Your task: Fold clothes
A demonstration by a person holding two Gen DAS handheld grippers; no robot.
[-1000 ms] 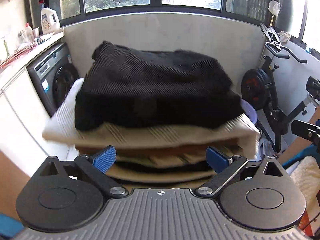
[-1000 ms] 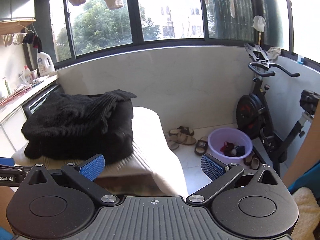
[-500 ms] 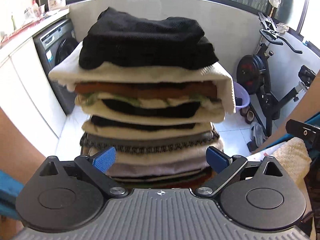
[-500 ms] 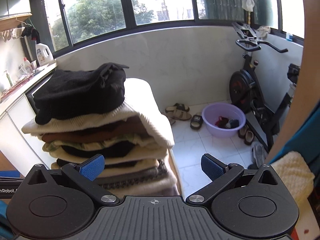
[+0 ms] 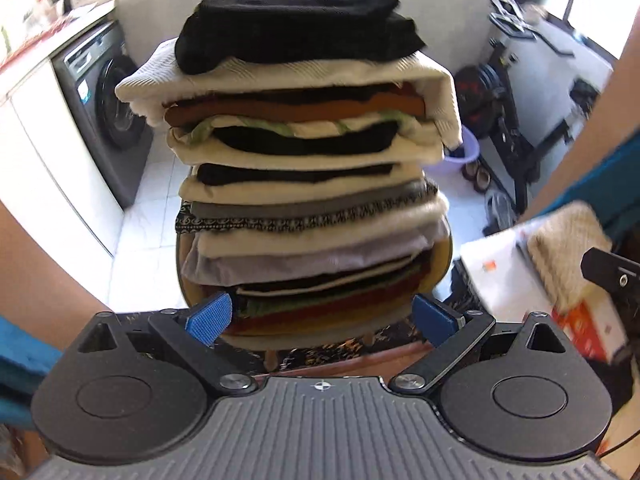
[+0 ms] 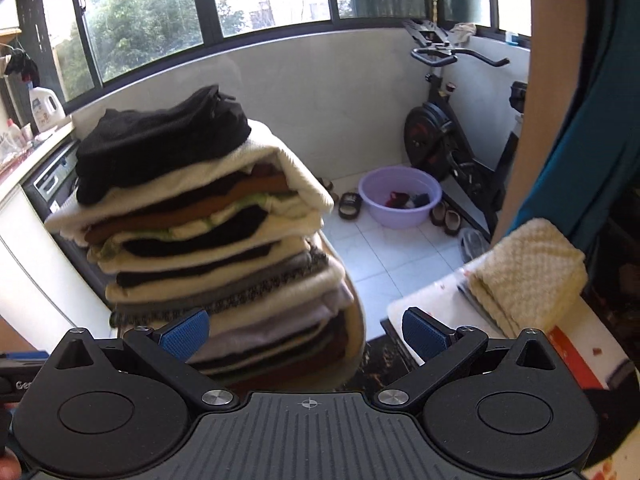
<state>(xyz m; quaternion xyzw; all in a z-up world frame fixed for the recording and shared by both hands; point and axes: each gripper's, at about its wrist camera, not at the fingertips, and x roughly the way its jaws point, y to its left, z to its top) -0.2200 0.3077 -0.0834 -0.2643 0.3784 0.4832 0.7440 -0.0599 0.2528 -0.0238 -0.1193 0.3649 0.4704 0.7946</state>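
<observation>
- Holding both grippers back from the stack of folded clothes (image 5: 312,168), I see nothing pinched; the left gripper (image 5: 320,316) has its fingers spread wide, and the right gripper (image 6: 306,332) likewise, both empty
- I judge the pile is done for now and the step in hand is fetching the next garment, so my main care is not to knock what is already built
- I find the stack standing tall on a small round stool (image 5: 440,256) ahead of both cameras; the black knit (image 5: 296,20) sits on top, on a cream sweater (image 5: 280,80) whose right edge droops over the layers below
- I note the upper layers overhang the lower ones to the left in the right wrist view; that lean looks like the weak point, so I keep my fingers clear of the sides and avoid brushing the overhang
- I see a folded cream waffle cloth (image 6: 528,268) to the right on a white box (image 6: 432,300), apart from the stack; whether it is next I cannot tell
- I move slowly; the views are somewhat blurred
</observation>
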